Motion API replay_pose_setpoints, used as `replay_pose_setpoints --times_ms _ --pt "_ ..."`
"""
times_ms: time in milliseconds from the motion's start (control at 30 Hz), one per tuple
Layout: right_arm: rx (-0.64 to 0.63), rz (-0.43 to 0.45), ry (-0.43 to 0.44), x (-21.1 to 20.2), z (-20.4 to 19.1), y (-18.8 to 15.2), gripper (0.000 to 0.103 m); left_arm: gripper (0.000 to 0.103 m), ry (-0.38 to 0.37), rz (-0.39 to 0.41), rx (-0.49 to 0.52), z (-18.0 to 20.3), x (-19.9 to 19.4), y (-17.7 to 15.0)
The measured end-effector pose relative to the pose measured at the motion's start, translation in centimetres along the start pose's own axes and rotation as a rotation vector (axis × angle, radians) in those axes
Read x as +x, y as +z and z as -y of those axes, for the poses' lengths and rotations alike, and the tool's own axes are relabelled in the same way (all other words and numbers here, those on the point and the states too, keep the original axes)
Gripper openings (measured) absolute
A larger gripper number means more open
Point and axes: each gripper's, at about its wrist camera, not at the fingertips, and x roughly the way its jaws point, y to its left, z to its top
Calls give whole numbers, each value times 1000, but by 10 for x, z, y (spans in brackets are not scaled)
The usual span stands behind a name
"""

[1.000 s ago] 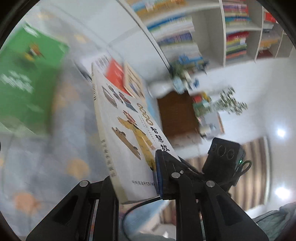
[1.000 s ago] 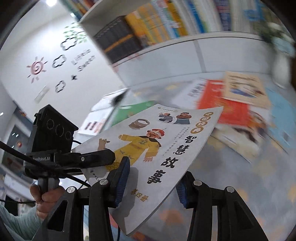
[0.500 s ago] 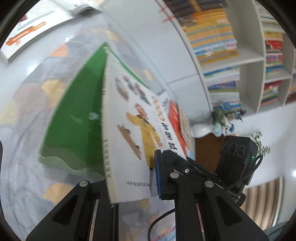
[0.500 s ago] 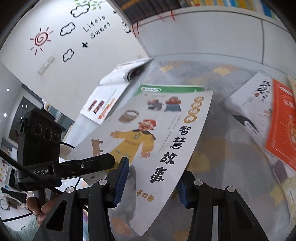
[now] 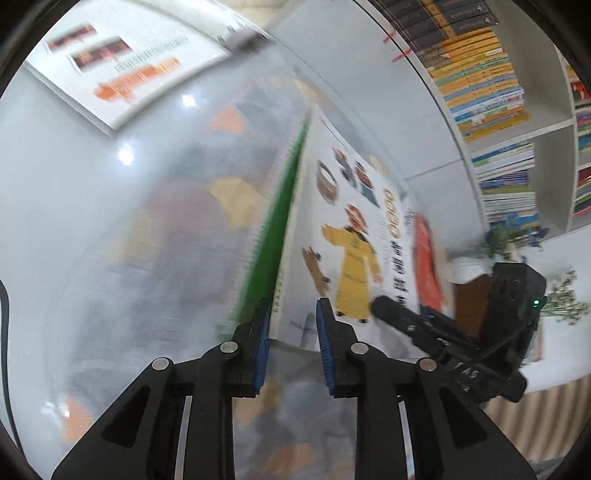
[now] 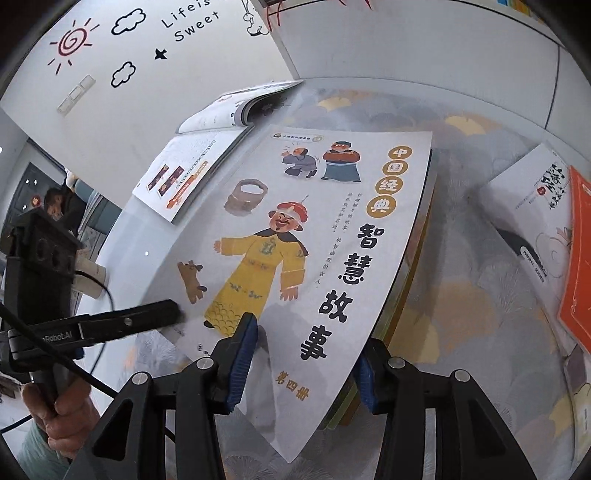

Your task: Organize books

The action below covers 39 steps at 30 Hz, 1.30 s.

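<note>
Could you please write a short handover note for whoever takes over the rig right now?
Left gripper: jaws have just been opening; the story book spine sits between them, not clamped.
Right gripper: open, straddling that book's near edge.
Done: story book laid on the green book on the table.
Left: probably back both grippers off, then gather the open book, white book and orange book.

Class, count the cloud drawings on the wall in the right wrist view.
2: the upper cloud right of the red sun, the lower cloud beneath it. Others may be out of frame.
</note>
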Motion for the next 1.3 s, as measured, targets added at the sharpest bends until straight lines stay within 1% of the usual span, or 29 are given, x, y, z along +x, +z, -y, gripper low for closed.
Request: replay_pose_setpoints --times_ms 67,100,133,200,233,300,367,467,500,533,567,600,633,700,767,833,867,900,933,1000,1100,1167,1233,1300 --pt "-11 -3 -6 0 -1 0 51 21 69 28 27 1 -12 2" --pt "-17 -7 -9 1 -3 0 51 21 111 41 53 4 -19 3" --pt "-19 -16 -16 1 -3 0 51 21 135 49 81 10 -25 3" --pt "-3 -30 -16 -2 0 -3 51 25 155 61 140 27 -31 2" --pt "18 -35 -12 -7 6 -7 51 27 154 56 182 43 -30 0" --pt "56 -14 -12 -24 19 -16 51 31 112 19 248 75 -20 -4" --pt "122 21 -24 -50 44 -29 53 37 51 -20 308 104 -4 -9" --pt "243 75 -75 -89 96 -46 54 38 -108 -87 419 166 36 -19" --pt "280 90 -99 -100 113 -50 54 38 -139 -103 454 188 51 -22" --pt "335 112 -136 -116 140 -56 55 38 -154 -115 476 203 62 -26" --pt "384 126 -165 -129 166 -60 55 38 -179 -141 511 227 82 -28" --pt "419 133 -183 -138 184 -63 55 38 -195 -161 528 244 97 -29" --pt "492 148 -213 -152 217 -68 55 38 -199 -197 530 266 123 -28" --pt "582 179 -232 -172 258 -75 55 38 -211 -236 510 296 159 -20" --pt "662 218 -273 -195 302 -79 55 38 -170 -245 497 320 192 -12" --pt "694 244 -292 -208 334 -78 55 38 -129 -248 493 336 217 -6" --pt "703 247 -298 -211 346 -76 56 38 -92 -252 481 343 234 -2" --pt "714 241 -303 -211 364 -72 56 38 -72 -254 475 350 248 1" --pt "718 235 -303 -209 374 -68 56 38 -53 -246 471 353 258 3" --pt "715 231 -300 -203 393 -59 56 38 21 -219 453 357 276 11" --pt "695 217 -312 -189 415 -39 56 38 103 -181 392 356 299 22" --pt "683 202 -322 -174 424 -22 55 38 98 -199 370 356 311 26" --pt "664 213 -323 -169 428 -12 55 38 83 -201 359 358 316 26" --pt "628 201 -291 -164 428 -3 55 38 0 -258 342 362 321 24"
